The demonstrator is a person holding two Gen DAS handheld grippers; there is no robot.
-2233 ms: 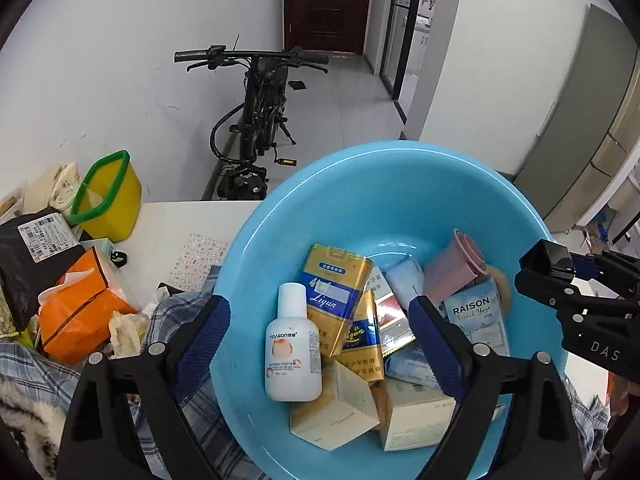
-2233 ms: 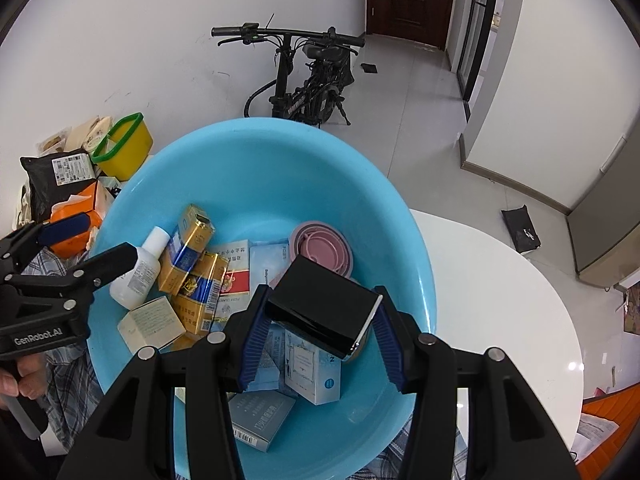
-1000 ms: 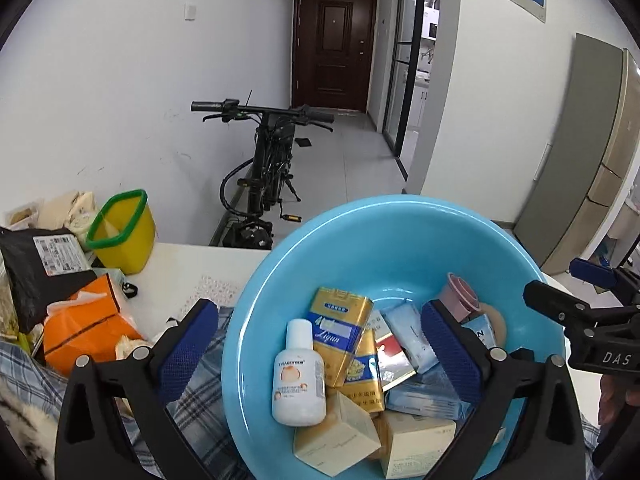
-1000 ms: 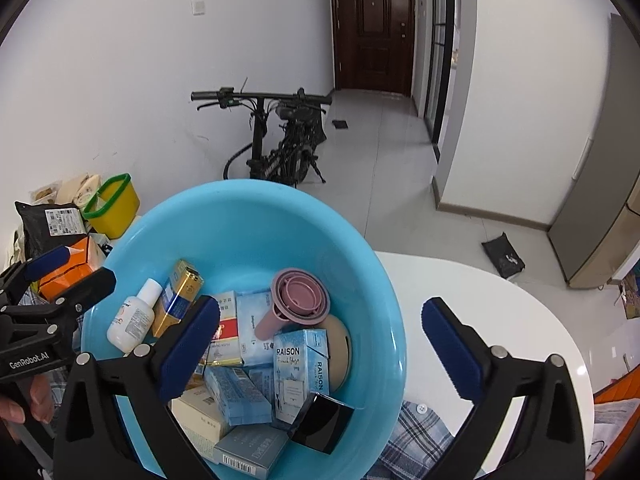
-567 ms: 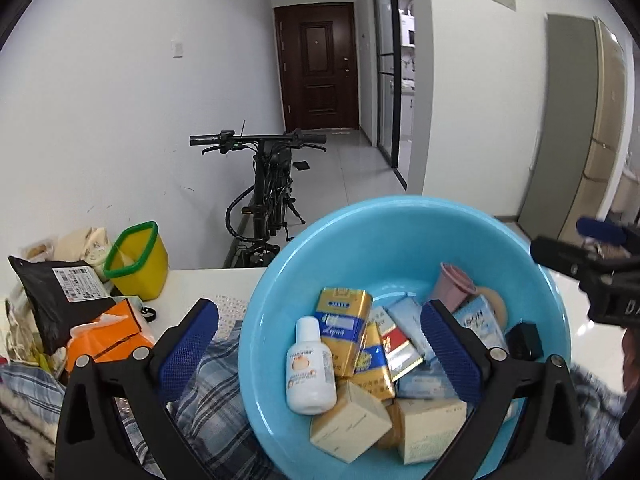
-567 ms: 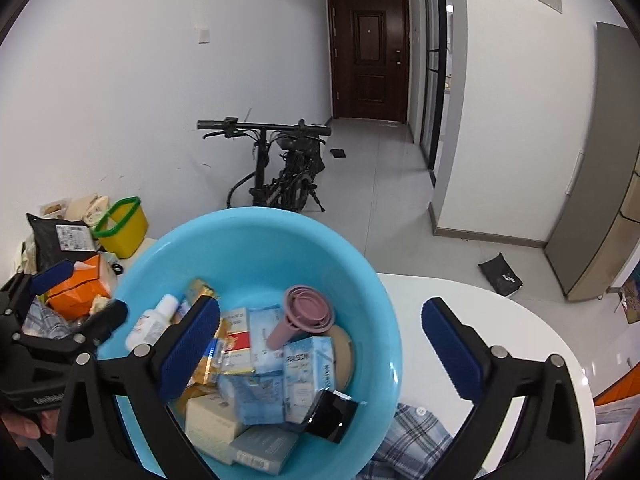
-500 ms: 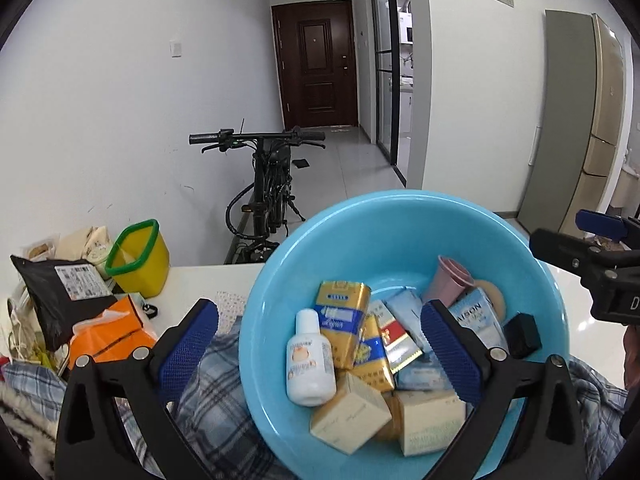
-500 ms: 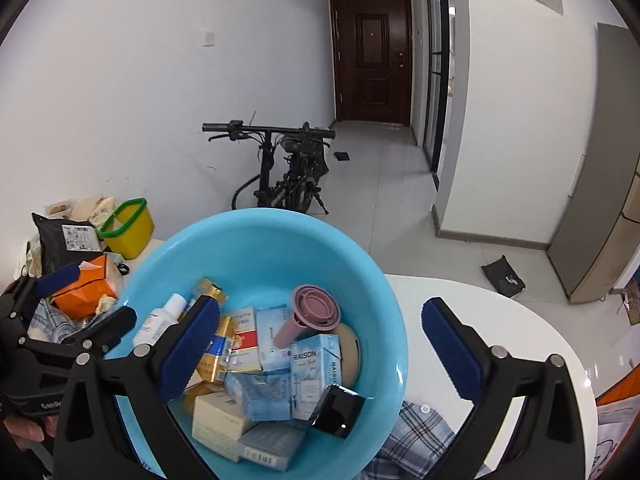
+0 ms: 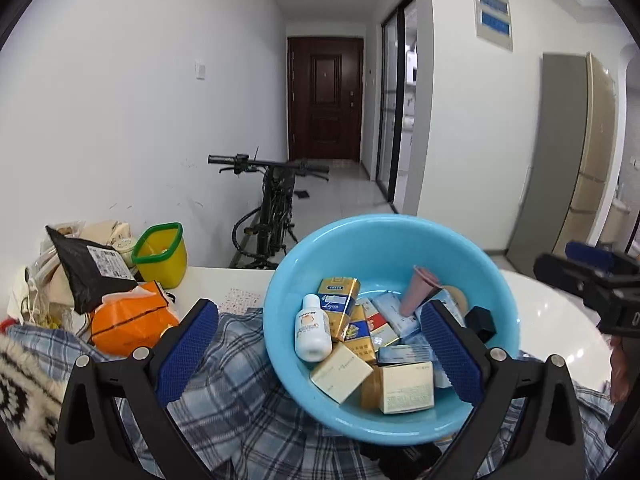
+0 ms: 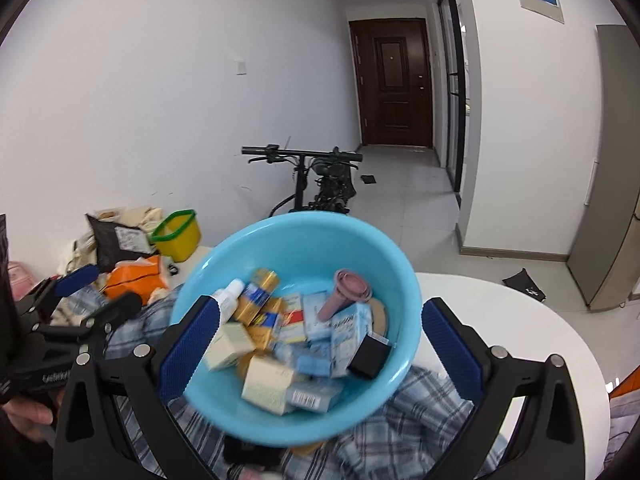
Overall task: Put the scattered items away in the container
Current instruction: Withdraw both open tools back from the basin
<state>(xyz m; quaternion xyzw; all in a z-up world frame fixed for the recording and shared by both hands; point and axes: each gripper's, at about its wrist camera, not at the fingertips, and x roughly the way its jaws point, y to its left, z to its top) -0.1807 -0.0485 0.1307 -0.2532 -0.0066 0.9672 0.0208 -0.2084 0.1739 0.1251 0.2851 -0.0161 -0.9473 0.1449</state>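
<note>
Both of mine are empty right now: my left hand-held gripper [image 9: 320, 354] and my right hand-held gripper [image 10: 320, 354] have their blue pads spread wide with nothing between them. The blue basin [image 9: 384, 236] sits on a plaid shirt [image 9: 236, 384] on the white worktop [image 10: 520, 320], packed with stuff: a white bottle [image 9: 312, 328], a gold carton [image 9: 338, 296], a pink cup [image 10: 346, 292], a black box [image 10: 370, 354] against the near-right wall, plus several cream and blue boxes piled up.
</note>
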